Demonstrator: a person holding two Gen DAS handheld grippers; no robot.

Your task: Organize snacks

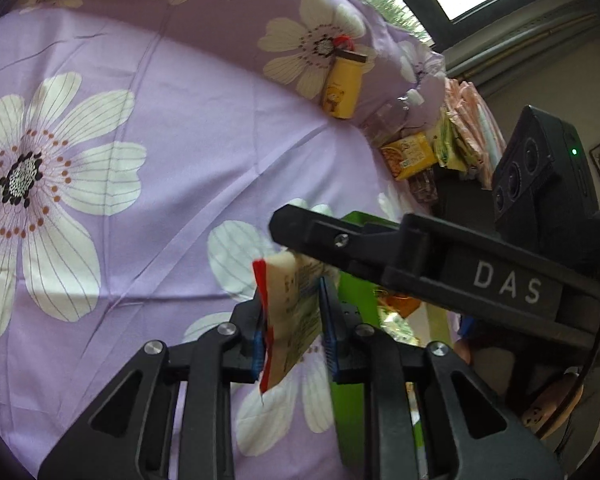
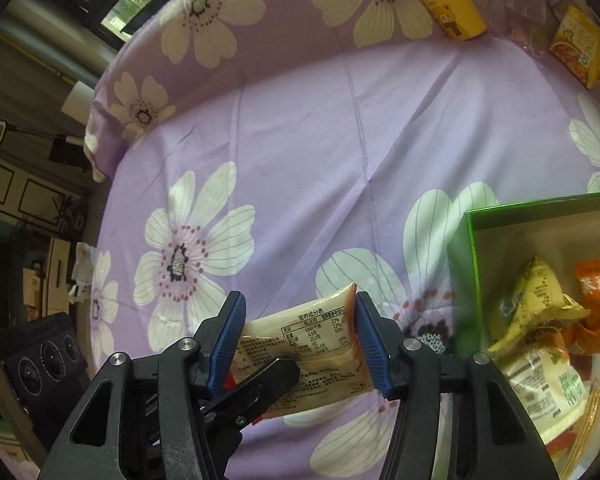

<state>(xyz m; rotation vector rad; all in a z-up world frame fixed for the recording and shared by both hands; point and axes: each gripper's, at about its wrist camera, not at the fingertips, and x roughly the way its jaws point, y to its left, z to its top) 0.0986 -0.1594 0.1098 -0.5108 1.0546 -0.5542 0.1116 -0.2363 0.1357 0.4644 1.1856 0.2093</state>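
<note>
A cream snack packet [image 2: 312, 344] with a red edge and a printed nutrition table hangs above the purple flowered cloth. My left gripper [image 1: 294, 320] is shut on one end of the packet [image 1: 290, 316], which stands on edge between the blue pads. My right gripper [image 2: 300, 340] has its blue pads on both ends of the same packet. A left finger [image 2: 260, 380] crosses under the packet in the right wrist view. A green box [image 2: 470, 248] holding several snack bags stands just right of the grippers.
A yellow bear-print packet [image 2: 448, 0] and a yellow biscuit pack [image 2: 580, 46] lie at the far end of the cloth [image 2: 300, 140]. More wrapped snacks [image 1: 456, 136] are piled by the cloth's right edge. Dark furniture stands beyond the left edge.
</note>
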